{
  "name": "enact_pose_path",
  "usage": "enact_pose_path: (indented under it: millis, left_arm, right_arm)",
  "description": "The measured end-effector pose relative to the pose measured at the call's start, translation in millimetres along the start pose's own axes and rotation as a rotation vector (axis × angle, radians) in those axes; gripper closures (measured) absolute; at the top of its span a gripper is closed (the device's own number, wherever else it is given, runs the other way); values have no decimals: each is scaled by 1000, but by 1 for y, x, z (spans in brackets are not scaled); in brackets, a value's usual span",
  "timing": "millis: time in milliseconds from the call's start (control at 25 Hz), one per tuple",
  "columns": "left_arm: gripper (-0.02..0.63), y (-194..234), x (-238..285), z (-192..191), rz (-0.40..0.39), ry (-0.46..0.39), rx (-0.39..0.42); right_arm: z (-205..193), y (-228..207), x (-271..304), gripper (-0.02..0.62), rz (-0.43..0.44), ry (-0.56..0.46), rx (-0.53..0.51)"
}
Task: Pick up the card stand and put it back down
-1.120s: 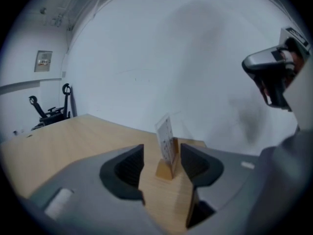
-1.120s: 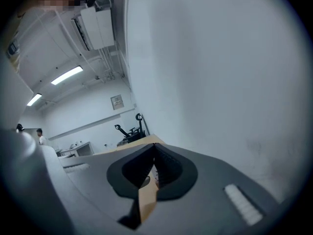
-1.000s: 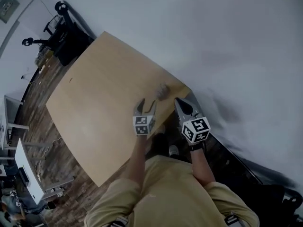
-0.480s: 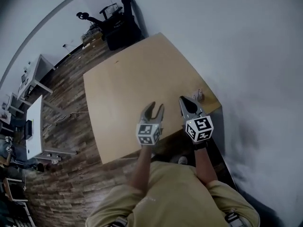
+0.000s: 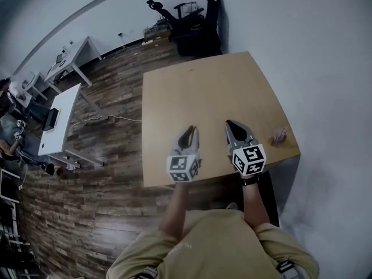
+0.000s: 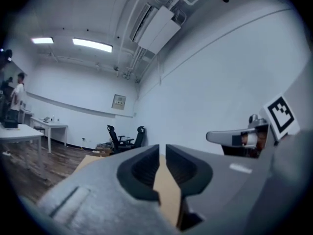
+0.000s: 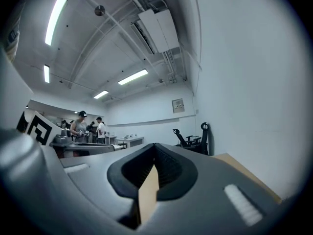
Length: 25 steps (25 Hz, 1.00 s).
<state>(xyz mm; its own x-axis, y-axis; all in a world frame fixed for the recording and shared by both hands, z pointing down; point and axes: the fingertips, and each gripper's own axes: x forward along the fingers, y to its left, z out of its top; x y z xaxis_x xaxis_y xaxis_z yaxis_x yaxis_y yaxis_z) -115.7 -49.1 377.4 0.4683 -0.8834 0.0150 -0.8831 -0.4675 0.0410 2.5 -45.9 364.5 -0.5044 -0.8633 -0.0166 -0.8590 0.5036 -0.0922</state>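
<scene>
Jaws, left: the left gripper [image 5: 191, 130] [image 6: 162, 148] had its jaws drawn in to a narrow slit. They had just been closing, and nothing lay between them.
Jaws, right: the right gripper [image 5: 230, 123] [image 7: 154, 146] had its jaws together at the tips, with nothing held.
Grippers' place: both hung side by side over the near edge of the surface [image 5: 197, 92], pointing away from the person. Their marker cubes faced the head camera.
Card stand: the card stand [image 5: 279, 136] sat on the surface near its near right corner. It was to the right of the right gripper and apart from it, with neither gripper touching it. It was too small to show detail.
Surface: a bare, light wooden top, its right side beside a white wall [image 5: 325, 68].
Room: a dark plank floor [image 5: 110, 97], black office chairs [image 5: 192, 19] beyond the far edge and white desks [image 5: 61, 118] off to the left.
Person: a yellow shirt [image 5: 215, 243] showed at the bottom, with both forearms reaching forward.
</scene>
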Motion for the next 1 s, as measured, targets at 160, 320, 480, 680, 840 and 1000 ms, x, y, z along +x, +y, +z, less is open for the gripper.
enact_pose_path:
  millis: [160,320,480,680,840,1000]
  left_arm:
    - [598,68,-43,11,58,-8,35]
    - [603,136,-80,9,187,-3,58]
    - [604,183,-103,4,298,0,61]
    - [604,206,-112,9,281,3,67]
    - [604,210,-109,13,233,-6,73]
    - [604,210,-104,9,188,7,67]
  right_arm:
    - [3,47,40,591,18,1,-8]
    - [-1,102,79,591,58,28,-65]
    - [-7,135,102,591,77,51,-101]
    - [-13,159,112,592,42,54,-104]
    - [-19,176,121,591,48,62,-106]
    - [-20,183,124,592,39,63,-115]
